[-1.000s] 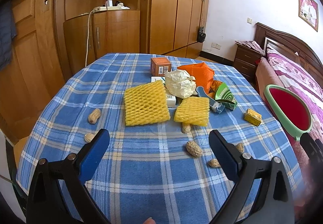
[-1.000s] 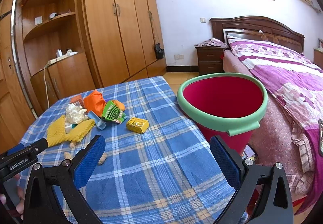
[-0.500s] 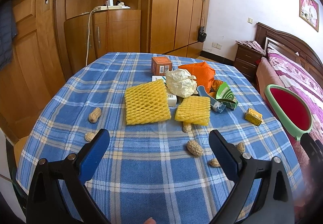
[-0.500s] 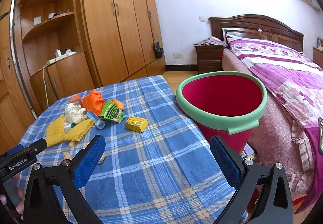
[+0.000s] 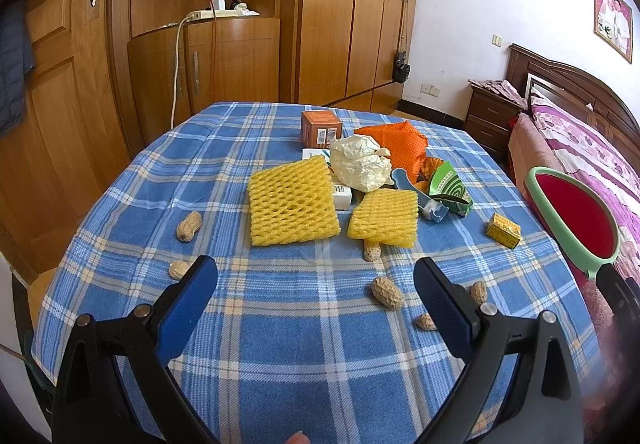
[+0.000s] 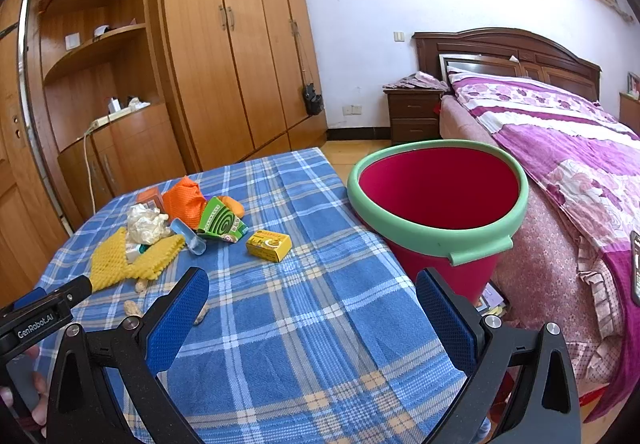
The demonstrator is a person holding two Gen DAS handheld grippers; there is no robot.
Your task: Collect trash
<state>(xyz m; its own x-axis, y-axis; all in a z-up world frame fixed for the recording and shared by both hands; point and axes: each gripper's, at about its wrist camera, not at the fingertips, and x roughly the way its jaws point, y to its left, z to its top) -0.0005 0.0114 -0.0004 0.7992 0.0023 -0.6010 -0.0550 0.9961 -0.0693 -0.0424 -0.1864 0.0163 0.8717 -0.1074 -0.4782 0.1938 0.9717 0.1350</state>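
Observation:
Trash lies on a blue plaid table (image 5: pixel 280 328): two yellow foam nets (image 5: pixel 290 202) (image 5: pixel 386 218), crumpled white paper (image 5: pixel 360 164), an orange net (image 5: pixel 404 142), an orange box (image 5: pixel 320 128), a green coil packet (image 5: pixel 448 188), a small yellow box (image 5: pixel 503 230) and several peanuts (image 5: pixel 386 292). My left gripper (image 5: pixel 316 284) hovers open over the near table, nothing between its fingers. My right gripper (image 6: pixel 312 296) is open too, above the table's right edge, beside a red bucket with a green rim (image 6: pixel 436 220). The yellow box (image 6: pixel 268 245) sits left of the bucket.
Wooden wardrobes (image 5: pixel 352 16) and a shelf unit with a power strip (image 5: pixel 208 14) stand behind the table. A bed with a purple floral cover (image 6: pixel 560 164) and a nightstand (image 6: pixel 412 112) lie to the right. A hand (image 6: pixel 36 412) holds the left gripper's body.
The views have shifted only slightly; both grippers stay open and nothing on the table has moved.

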